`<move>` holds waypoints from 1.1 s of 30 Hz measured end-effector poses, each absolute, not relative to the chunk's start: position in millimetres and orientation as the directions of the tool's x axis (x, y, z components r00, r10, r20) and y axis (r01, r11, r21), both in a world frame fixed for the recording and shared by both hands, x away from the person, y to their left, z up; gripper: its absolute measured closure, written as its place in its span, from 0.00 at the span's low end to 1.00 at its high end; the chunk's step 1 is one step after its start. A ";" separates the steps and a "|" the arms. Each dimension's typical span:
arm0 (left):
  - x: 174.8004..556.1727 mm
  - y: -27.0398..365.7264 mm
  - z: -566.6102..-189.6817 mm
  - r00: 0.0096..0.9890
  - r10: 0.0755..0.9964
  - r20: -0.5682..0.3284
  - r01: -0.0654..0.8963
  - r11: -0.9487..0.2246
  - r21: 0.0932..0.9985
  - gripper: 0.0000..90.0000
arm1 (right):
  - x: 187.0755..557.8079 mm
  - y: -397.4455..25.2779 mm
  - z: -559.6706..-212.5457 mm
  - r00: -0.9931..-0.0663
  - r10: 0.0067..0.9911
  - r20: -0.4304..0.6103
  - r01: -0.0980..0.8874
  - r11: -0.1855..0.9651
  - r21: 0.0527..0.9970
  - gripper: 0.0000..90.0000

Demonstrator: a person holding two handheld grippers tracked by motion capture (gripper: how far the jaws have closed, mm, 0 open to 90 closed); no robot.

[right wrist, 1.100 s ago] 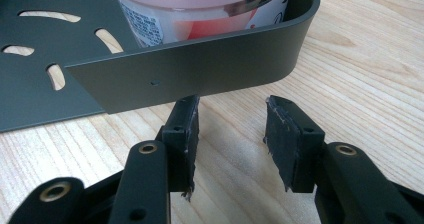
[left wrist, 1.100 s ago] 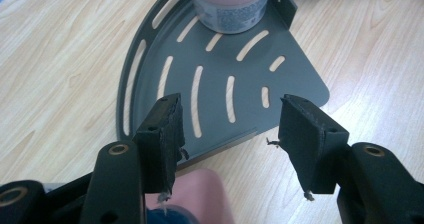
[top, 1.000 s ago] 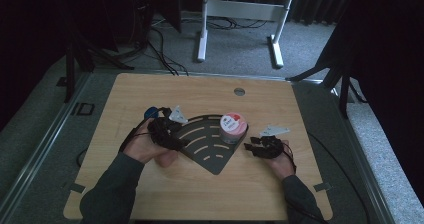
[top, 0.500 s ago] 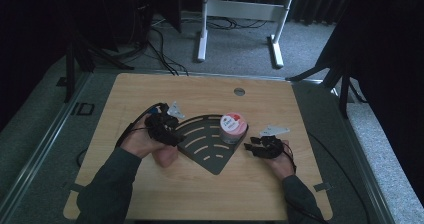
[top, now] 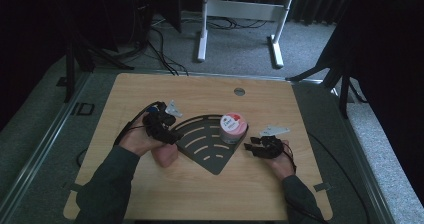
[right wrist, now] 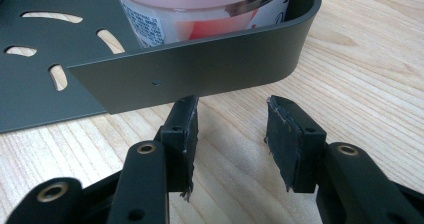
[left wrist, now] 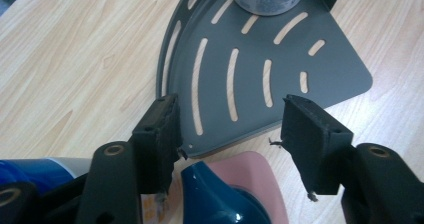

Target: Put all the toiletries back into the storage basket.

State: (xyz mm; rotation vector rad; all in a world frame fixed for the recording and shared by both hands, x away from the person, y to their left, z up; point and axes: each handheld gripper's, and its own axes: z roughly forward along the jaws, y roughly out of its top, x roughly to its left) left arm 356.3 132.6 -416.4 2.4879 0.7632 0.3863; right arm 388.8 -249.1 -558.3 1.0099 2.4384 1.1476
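Left gripper and right gripper, fingers apart and empty, flanking slotted grey tray carrying pink-lidded tub on counter.

A dark grey, fan-shaped metal corner shelf lay flat on the wooden surface, its curved slots showing the wood beneath and its pointed corner toward the person. A low raised wall ran along its right edge and rounded the far corner. Inside that corner stood a small upright tub with a pink lid and a printed label, just beside the wall.
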 end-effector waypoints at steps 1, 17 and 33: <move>356.6 133.1 -416.9 0.802 0.585 0.118 0.442 -0.715 0.541 0.45 | 388.8 -249.1 -558.3 -0.724 0.688 0.054 0.480 0.446 0.756 0.62; 355.2 144.1 -421.9 0.798 0.592 0.115 0.472 -0.732 0.492 0.45 | 388.8 -248.9 -558.3 -0.724 0.688 0.052 0.479 0.447 0.756 0.61; 351.7 147.2 -421.7 0.801 0.592 0.084 0.494 -0.734 0.466 0.60 | 388.5 -248.8 -558.3 -0.725 0.687 0.056 0.481 0.445 0.755 0.61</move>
